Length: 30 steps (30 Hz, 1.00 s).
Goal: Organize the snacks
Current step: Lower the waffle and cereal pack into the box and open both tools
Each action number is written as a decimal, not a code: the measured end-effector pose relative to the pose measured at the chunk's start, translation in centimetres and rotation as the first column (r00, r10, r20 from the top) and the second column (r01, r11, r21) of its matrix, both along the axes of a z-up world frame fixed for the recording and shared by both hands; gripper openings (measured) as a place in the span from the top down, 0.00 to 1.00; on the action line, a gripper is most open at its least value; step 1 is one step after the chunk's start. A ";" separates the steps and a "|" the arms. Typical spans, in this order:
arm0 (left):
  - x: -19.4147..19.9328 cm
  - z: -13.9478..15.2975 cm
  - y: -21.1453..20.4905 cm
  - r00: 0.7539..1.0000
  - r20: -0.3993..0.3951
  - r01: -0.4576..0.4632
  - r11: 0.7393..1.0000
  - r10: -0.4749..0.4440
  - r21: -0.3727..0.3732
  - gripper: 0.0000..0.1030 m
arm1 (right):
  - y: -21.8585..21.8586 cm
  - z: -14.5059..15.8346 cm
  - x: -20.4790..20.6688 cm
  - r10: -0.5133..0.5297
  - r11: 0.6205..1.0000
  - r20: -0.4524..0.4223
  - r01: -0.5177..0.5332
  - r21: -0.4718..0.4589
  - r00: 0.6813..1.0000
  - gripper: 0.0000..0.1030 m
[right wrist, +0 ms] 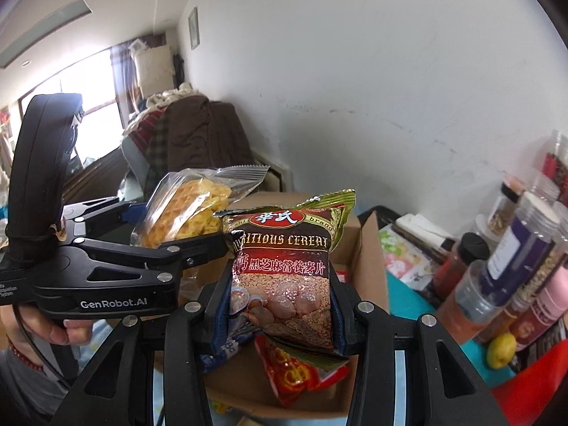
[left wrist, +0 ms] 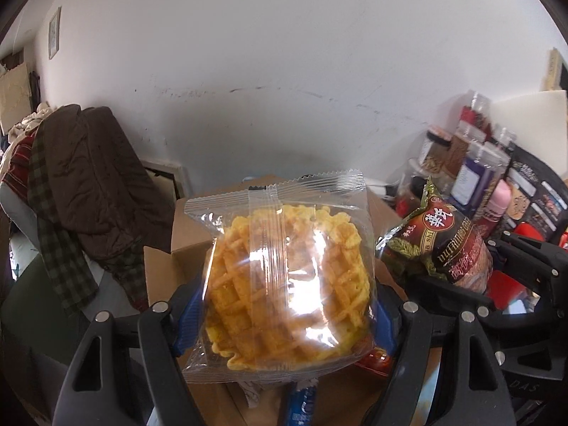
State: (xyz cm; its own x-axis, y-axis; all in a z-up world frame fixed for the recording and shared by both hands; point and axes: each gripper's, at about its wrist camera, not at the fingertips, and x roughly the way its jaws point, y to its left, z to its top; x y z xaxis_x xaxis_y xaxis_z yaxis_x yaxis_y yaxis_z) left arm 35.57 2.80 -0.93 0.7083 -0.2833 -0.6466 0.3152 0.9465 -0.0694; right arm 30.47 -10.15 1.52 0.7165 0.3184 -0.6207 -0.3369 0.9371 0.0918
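Left wrist view: my left gripper (left wrist: 287, 316) clamps clear plastic packet of yellow waffle biscuit (left wrist: 287, 277), blue pads pressed on both sides. Open brown cardboard box (left wrist: 191, 245) just ahead, below the packet.

Right wrist view: my right gripper (right wrist: 280, 316) squeezes dark red-and-green cereal sachet (right wrist: 284, 266), upright between the pads. Red foil snack pack (right wrist: 294, 372) lies in the box beneath.

Judgement: carry step, both loads over the box. Next: lower, release inside.

A clear packet of golden waffle (left wrist: 287, 284) stands upright, held above an open cardboard box (right wrist: 369, 248); beside it a dark red cereal packet (right wrist: 284, 273), also upright.
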 end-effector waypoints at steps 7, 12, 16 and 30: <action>2.6 -2.1 -0.2 0.997 -0.061 -0.034 0.999 0.036 0.036 0.26 | 0.2 -1.7 2.9 0.011 1.000 -0.060 -0.012 -0.014 0.998 0.58; 3.5 -3.5 -0.5 0.994 -0.097 -0.046 0.996 0.053 0.073 0.26 | 0.5 -2.8 4.4 0.006 0.999 -0.100 -0.010 -0.040 0.995 0.58; 3.9 -4.4 -0.4 0.989 -0.127 -0.058 0.994 0.070 0.096 0.26 | 0.8 -3.8 5.4 0.001 0.999 -0.140 -0.008 -0.053 0.990 0.58; 4.5 -6.3 -0.7 0.972 -0.200 -0.080 0.976 0.121 0.202 0.25 | 0.7 -7.2 7.4 -0.013 0.998 -0.278 -0.004 -0.062 0.961 0.57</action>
